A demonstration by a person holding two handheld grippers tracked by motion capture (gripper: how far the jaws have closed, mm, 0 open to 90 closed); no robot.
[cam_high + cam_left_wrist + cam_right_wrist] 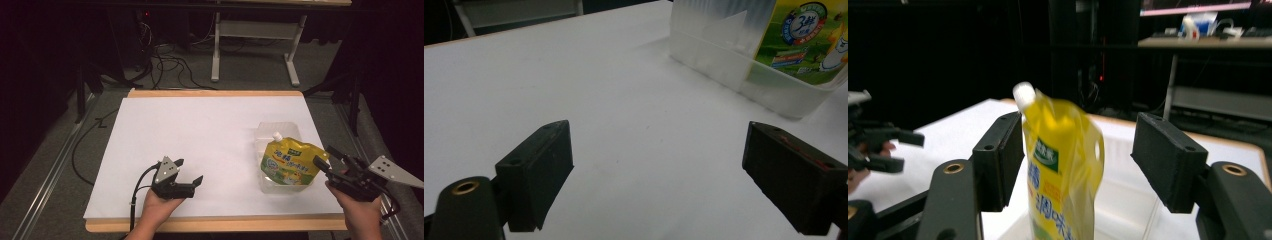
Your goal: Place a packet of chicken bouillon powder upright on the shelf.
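A yellow refill pouch [290, 160] with a white cap stands upright in a clear plastic container [265, 135] on the right of the white table top [200, 125]. My right gripper [324, 156] is open just off the pouch's right edge. In the right gripper view the pouch [1063, 165] stands between the spread jaws: the left jaw is close beside it, and a gap separates it from the right jaw. My left gripper [190, 171] rests open near the front edge, with nothing between its jaws. The left gripper view has the container [724, 60] and pouch [804, 35] ahead to the right.
The table has a wooden border [215, 93]. Cables [170, 65] lie on the floor behind it, by a white desk frame [216, 55]. The person's left hand and its gripper [878, 145] appear at the left of the right gripper view.
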